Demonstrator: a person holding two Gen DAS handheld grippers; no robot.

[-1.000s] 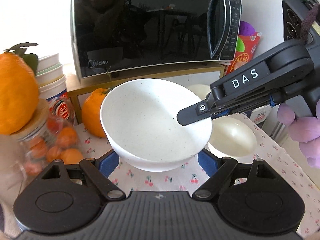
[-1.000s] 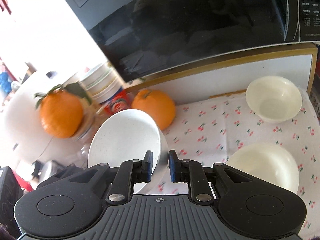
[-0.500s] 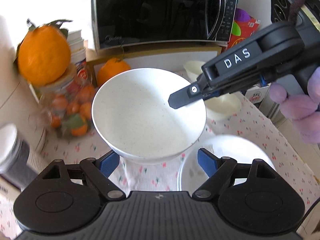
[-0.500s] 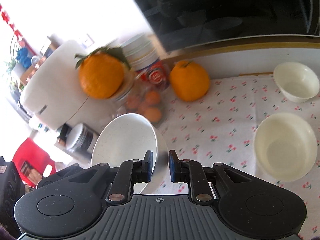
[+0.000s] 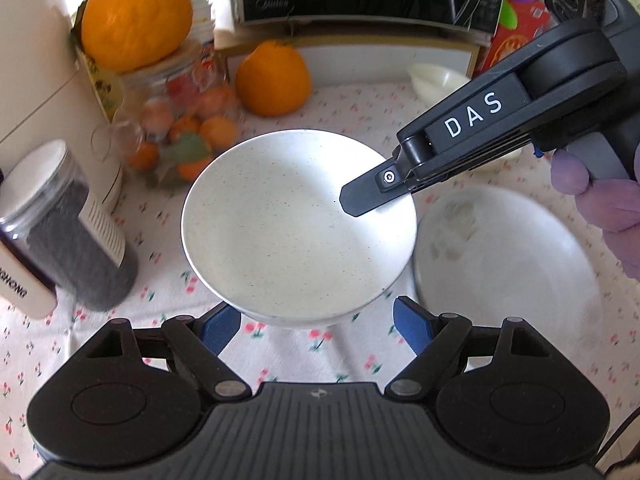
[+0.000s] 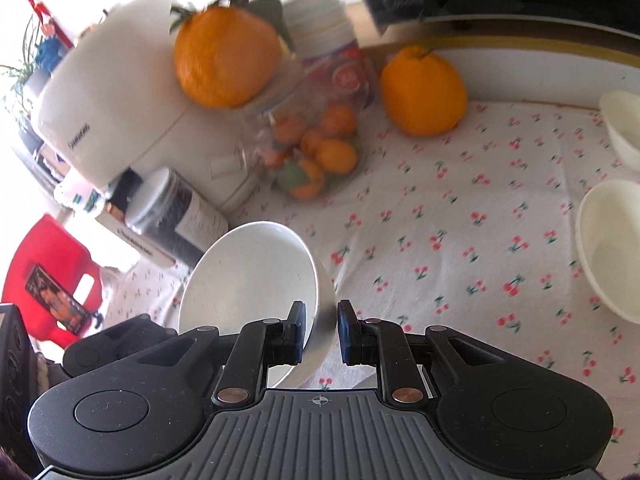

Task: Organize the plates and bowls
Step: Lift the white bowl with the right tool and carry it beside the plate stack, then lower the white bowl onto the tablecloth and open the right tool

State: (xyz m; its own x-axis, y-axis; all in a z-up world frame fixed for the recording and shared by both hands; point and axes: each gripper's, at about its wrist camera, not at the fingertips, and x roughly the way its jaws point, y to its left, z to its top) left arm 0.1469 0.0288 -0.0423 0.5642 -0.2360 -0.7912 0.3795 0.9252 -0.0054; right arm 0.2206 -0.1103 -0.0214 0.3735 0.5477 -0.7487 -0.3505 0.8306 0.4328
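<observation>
Right gripper (image 6: pixel 320 330) pinched speckled bowl's (image 5: pixel 298 224) rim, the bowl up off the cloth, larger white bowl (image 5: pixel 506 264) just beside to its right; left gripper (image 5: pixel 318 324) spread wide, empty.

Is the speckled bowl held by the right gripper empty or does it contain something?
Empty. The speckled bowl shows only its bare white inside in the left wrist view; the right gripper pinches its rim.

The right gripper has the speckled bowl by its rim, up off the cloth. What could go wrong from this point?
1. The right gripper pinches only the rim of the speckled bowl, which hangs tilted; it could pivot or slip out.
2. The glass jar of small oranges and the dark jar stand close on the left; a swing could knock them.
3. The left gripper sits open right under the bowl and may bump it.
</observation>
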